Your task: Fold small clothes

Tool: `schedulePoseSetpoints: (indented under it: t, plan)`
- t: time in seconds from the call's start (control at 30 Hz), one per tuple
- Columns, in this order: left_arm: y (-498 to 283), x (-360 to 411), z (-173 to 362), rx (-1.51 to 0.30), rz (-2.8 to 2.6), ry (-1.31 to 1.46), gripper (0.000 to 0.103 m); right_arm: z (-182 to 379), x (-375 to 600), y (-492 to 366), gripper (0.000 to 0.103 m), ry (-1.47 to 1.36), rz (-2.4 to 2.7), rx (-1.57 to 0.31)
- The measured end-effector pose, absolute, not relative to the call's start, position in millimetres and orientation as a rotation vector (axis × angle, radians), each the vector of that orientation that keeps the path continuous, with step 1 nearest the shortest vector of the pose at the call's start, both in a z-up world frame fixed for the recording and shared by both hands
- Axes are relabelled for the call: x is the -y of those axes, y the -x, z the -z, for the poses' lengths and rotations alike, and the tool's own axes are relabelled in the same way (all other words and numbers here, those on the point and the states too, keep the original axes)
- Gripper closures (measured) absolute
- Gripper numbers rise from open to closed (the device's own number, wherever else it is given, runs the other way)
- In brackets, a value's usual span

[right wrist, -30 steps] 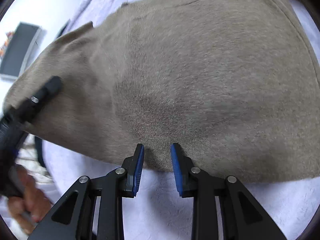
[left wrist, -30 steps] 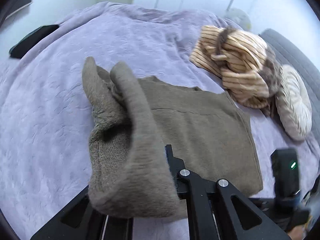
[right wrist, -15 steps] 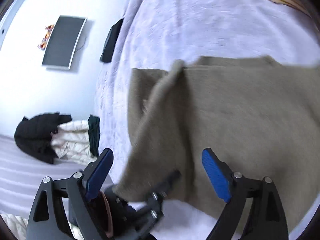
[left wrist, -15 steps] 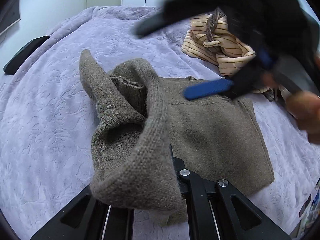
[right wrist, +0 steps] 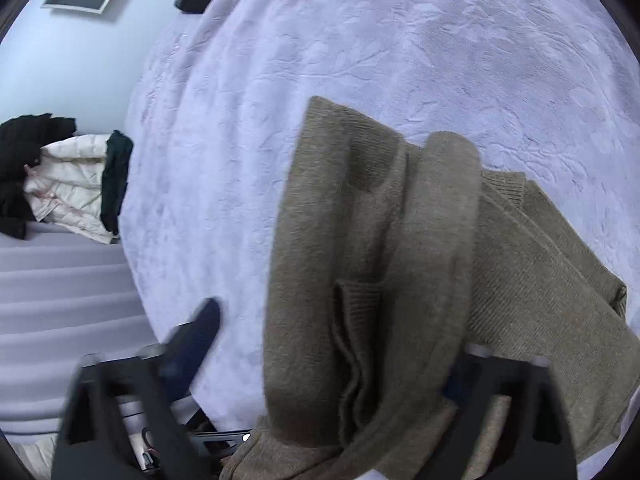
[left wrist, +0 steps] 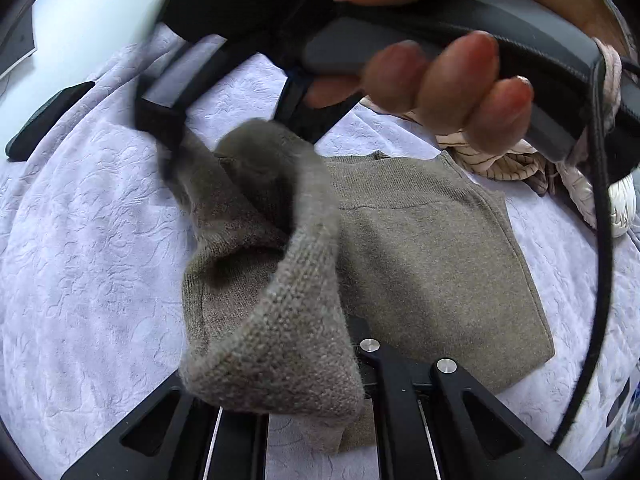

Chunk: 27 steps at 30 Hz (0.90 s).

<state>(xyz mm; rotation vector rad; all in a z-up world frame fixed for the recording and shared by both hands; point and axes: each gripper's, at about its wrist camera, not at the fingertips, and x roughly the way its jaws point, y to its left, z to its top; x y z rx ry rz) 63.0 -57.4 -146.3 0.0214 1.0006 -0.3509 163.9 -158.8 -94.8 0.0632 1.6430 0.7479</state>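
Note:
A taupe knit sweater [left wrist: 420, 252] lies partly folded on the lilac bedspread [left wrist: 80, 264]. My left gripper [left wrist: 320, 364] is shut on its sleeve [left wrist: 280, 340] and holds the sleeve lifted in a loop over the body. In the left wrist view my right gripper [left wrist: 236, 132], held by a hand, reaches over the far end of the raised sleeve. In the right wrist view the right gripper [right wrist: 324, 344] is open wide, with the sleeve fold [right wrist: 380, 280] between its blue fingers [right wrist: 196, 336]; the right finger is mostly hidden by cloth.
A striped beige garment [left wrist: 500, 160] and a cream cushion [left wrist: 620, 208] lie beyond the sweater at the right. A dark flat object [left wrist: 44, 120] sits at the bed's far left edge. Black and white clothes [right wrist: 60, 180] lie heaped beside the bed.
My right gripper left the sweater's near hem, opened wide and swung across to the raised sleeve. My left gripper kept its hold and lifted the sleeve slightly.

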Motion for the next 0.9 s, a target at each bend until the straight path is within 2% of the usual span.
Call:
schedulePoseSetpoints:
  t: [0.03, 0.43, 0.6, 0.73, 0.9]
  plan:
    - [-63.6, 57.1, 145.5, -1.005, 0.358, -0.015, 0.094, 93.6, 162.6, -166.8, 0.084, -0.055, -0.713, -1.640]
    - [-45.1, 116.5, 97.4, -0.935, 0.537, -0.097, 0.094, 28.8, 271.4, -153.4, 0.084, -0.386, -0.719, -1.337]
    - [-28.2, 167.8, 100.9, -0.943, 0.635, -0.178, 0.094, 11.6, 344.5, -121.2, 0.084, -0.485, -0.699, -1.199]
    - [-18.1, 204.8, 132.6, -1.020, 0.677, -0.228, 0.094, 36.0, 404.9, -99.7, 0.084, -0.530, -0.584, -1.193]
    - [-9.1, 230.8, 168.7, -1.102, 0.666, -0.296, 0.094, 104.6, 441.7, -85.4, 0.084, -0.555, -0.446, -1.266]
